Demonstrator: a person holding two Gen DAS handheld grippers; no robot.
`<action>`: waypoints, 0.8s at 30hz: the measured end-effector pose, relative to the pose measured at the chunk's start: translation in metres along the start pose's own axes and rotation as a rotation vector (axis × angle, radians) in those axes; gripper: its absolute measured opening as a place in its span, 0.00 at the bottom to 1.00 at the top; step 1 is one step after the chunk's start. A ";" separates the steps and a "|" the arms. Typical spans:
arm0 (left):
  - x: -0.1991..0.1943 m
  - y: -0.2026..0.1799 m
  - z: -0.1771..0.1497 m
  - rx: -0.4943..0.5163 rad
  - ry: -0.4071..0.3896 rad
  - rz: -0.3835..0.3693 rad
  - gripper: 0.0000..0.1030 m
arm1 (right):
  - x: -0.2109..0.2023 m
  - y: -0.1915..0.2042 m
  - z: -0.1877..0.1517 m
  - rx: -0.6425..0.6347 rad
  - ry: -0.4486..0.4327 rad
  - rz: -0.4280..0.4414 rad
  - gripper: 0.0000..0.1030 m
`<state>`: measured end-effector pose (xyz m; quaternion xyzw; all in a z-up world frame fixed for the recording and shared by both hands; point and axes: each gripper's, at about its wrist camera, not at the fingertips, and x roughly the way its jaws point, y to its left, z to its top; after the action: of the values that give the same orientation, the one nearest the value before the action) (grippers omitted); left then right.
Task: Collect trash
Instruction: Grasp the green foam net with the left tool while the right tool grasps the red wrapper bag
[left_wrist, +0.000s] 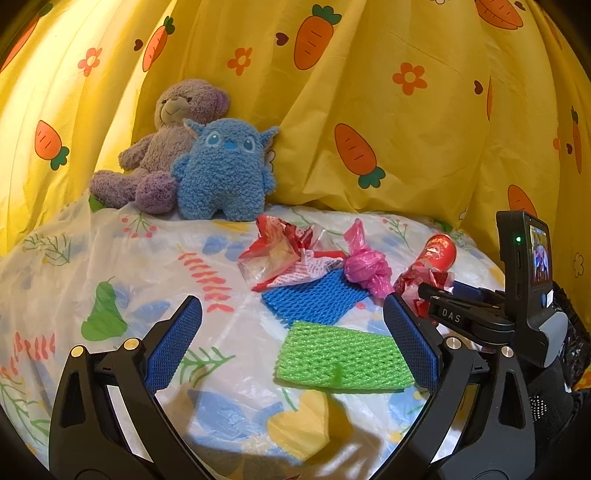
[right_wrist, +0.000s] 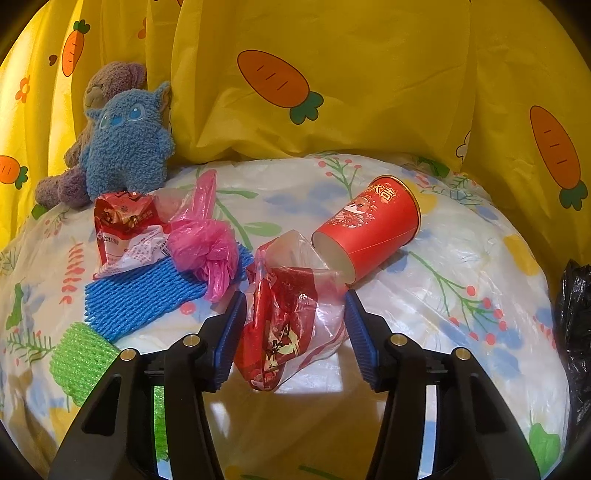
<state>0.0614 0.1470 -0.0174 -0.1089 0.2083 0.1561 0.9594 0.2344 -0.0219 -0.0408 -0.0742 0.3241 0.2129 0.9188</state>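
You face a yellow curtain (left_wrist: 388, 110) printed with carrots and flowers, hung behind a floral-print plastic sheet (right_wrist: 461, 266) that covers the work surface. Take the red paper cup (right_wrist: 373, 225) as your landmark: it lies on its side on the sheet and bears gold Chinese characters that cannot be read with certainty.

Count two plush toys at the curtain, far left of the cup: one purple bear (left_wrist: 159, 147) and one blue creature (left_wrist: 225, 166) in front of it.

Count two foam nets, left of the cup: one blue net (right_wrist: 147, 291) and one green net (left_wrist: 343, 358) nearer you.

Count two red snack wrappers. One wrapper (right_wrist: 125, 229), with small unreadable print, rests on the blue net. The other crumpled wrapper (right_wrist: 291, 317) touches the cup's base. A knotted pink bag (right_wrist: 207, 243) lies between them.

A black bag (right_wrist: 576, 332) sits right of the cup.

The right gripper (right_wrist: 295, 332), marked "DAS", stands half closed around the crumpled wrapper, the left pad touching it. The left gripper (left_wrist: 291, 339) stands wide, holding nothing, over the green net.
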 end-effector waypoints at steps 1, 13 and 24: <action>0.000 0.000 -0.001 0.001 0.002 -0.003 0.94 | 0.000 0.000 0.000 0.001 -0.001 0.001 0.47; 0.006 0.000 -0.006 0.022 0.054 -0.037 0.90 | -0.004 0.000 -0.001 -0.002 -0.018 0.014 0.27; 0.037 -0.008 -0.005 0.061 0.184 -0.086 0.78 | -0.029 0.005 -0.011 -0.025 -0.107 0.002 0.27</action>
<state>0.0943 0.1479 -0.0365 -0.1025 0.2954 0.0977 0.9448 0.2061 -0.0306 -0.0317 -0.0737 0.2718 0.2218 0.9336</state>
